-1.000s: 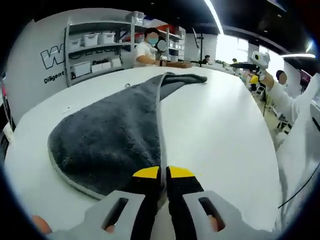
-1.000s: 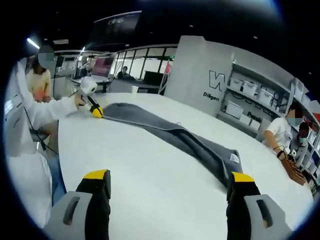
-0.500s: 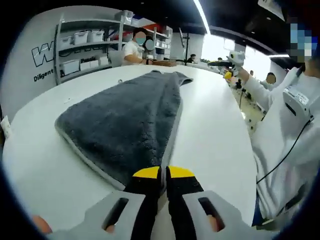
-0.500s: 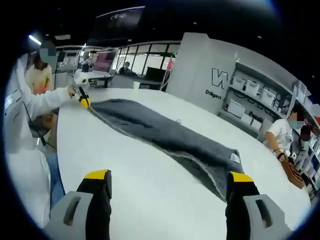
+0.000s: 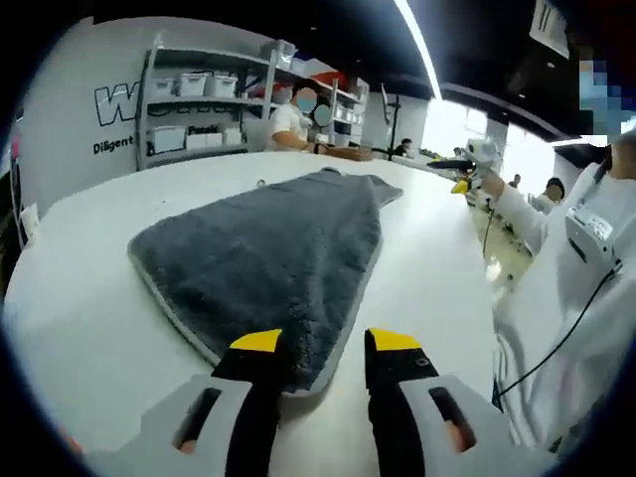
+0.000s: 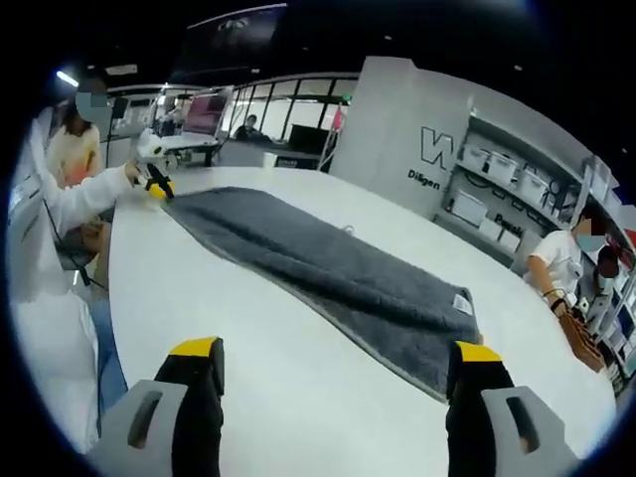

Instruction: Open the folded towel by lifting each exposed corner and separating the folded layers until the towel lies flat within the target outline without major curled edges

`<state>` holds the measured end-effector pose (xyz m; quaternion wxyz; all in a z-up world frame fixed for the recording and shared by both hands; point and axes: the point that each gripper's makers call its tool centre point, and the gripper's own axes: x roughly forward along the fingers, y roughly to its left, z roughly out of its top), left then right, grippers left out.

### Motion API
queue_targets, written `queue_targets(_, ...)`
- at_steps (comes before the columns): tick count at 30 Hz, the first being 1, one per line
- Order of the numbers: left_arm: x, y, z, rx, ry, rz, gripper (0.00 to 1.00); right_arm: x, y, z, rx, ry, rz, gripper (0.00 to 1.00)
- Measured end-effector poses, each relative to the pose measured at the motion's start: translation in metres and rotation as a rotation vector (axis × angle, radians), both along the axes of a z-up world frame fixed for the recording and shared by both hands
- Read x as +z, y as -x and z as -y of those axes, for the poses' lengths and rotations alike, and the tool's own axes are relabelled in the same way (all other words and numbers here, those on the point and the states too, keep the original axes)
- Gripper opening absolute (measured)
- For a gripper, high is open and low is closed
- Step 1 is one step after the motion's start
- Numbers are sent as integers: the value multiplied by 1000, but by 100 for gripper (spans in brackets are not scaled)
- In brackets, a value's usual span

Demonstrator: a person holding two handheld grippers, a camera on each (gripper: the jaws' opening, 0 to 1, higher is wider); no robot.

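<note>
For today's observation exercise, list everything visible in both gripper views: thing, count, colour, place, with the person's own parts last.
Towel: one, dark grey with a pale edge, spread on the table; small white label near one corner.
Table: one, white, under the towel.
Shelving: one unit, pale, with white bins, by the back wall.
Seated people: two, far side of the table.
Left gripper: one, grey with yellow tips, open at the towel's near corner.
Right gripper: one, same colours, open above the table.
Sleeve: white, right side of the left gripper view.

Bright overhead strip lighting, glare on the white table (image 5: 89,298), fisheye-warped, softly blurred edges.
</note>
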<state>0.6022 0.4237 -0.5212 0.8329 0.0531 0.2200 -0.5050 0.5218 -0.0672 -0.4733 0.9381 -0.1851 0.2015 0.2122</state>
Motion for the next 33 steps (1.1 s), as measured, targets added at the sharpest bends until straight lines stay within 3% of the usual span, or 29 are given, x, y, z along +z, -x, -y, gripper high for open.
queue_targets(3,18,0,0,106,16,56,52,-5,-2,9,-23,-4,-15,94)
queue_targets(7,28,-1,-3,222,-18,123,85,-10,-9,22,-66,-32,-23,92)
queue_targets(10,29,4,-2,243,-39,135,90,-17,-15,35,-100,-65,-40,92)
queue_targets(13,33,8,0,277,-14,132,99,-24,-21,49,-135,-90,-53,91)
queue_targets(20,36,16,1,309,-15,153,100,-48,-47,89,-240,-169,-78,86)
queue_targets(24,35,20,3,308,-16,157,99,-70,-72,122,-346,-228,-93,83)
queue_targets(29,31,25,7,303,-17,140,98,-79,-88,145,-429,-328,-76,71)
queue_targets(31,31,25,7,305,-25,141,98,-80,-91,154,-487,-403,-61,63)
queue_targets(33,30,26,8,304,-31,139,97,-83,-93,155,-487,-404,-64,54)
